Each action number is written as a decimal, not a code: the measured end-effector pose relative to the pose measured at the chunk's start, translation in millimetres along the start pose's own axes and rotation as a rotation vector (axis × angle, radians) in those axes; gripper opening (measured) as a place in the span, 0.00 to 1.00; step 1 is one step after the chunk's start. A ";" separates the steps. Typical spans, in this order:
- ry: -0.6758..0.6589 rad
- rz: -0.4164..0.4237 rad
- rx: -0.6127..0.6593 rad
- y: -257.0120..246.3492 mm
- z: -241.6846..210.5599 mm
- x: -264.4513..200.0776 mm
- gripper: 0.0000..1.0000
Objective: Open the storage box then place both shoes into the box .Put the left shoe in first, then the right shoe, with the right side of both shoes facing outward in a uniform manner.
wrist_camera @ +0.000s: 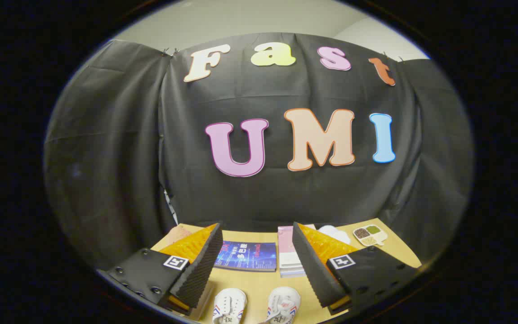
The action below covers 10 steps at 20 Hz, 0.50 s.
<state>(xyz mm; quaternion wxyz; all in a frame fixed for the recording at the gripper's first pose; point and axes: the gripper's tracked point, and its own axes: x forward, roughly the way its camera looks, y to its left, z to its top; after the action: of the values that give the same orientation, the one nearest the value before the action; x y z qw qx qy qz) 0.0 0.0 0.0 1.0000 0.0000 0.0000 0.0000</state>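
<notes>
On table [259,281]: shoes [229,305], book [246,256]; tongs [256,243] spread, empty.

A staged recording booth was shown, not a lived-in room. Black cloth [119,148] was hung in folds as the back and side walls, clipped at the top, with a plain pale wall [241,20] seen above it. A light wooden table [259,281] was set against the cloth. Props were laid out on it: a blue book [246,256], a stack of booklets [288,256], a divided dish of grains [369,235] at the far right, and 2 small white shoes [229,306] at the near side.
</notes>
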 end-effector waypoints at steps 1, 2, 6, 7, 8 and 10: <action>0.004 0.013 -0.004 1.7 -1.4 0.8 0.98; 0.007 0.023 -0.003 2.9 -2.9 1.4 0.98; 0.019 0.059 0.021 9.6 -4.4 6.0 0.98; 0.025 0.067 0.026 10.5 -4.6 7.1 0.98; 0.030 0.075 0.030 12.2 -6.5 7.4 0.98; 0.032 0.084 0.029 13.7 -6.4 7.6 0.98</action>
<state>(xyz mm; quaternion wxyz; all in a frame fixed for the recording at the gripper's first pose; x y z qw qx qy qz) 7.6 13.7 -6.4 0.9989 0.0143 0.0161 0.0419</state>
